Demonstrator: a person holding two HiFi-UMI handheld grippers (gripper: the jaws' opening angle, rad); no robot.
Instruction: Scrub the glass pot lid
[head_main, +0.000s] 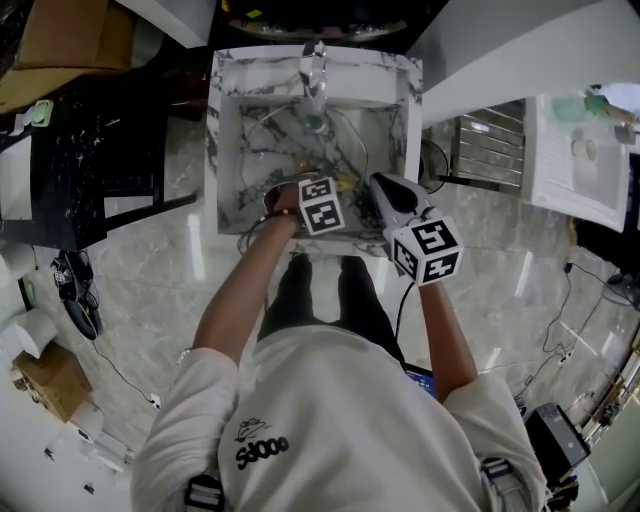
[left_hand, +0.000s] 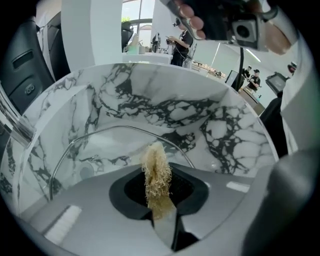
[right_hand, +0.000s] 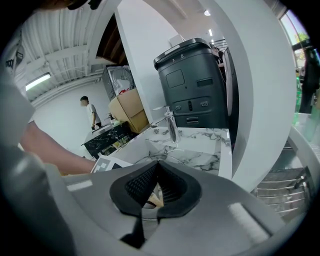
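Scrubbing step, I'd judge: my L gripper (left_hand: 160, 194) is clamped tight on a loofah pad (left_hand: 156, 165), aimed at the glass pot lid (left_hand: 107, 152) inside the sink (left_hand: 175, 107). My R gripper (right_hand: 156, 192) is nearly closed on a tan piece (right_hand: 154, 199), prob. the lid's knob. Next: press loofah to glass, stroke w/ steady pressure.

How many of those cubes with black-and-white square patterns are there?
2. One cube is over the sink, on the left; the other cube is just outside its front rim, on the right.
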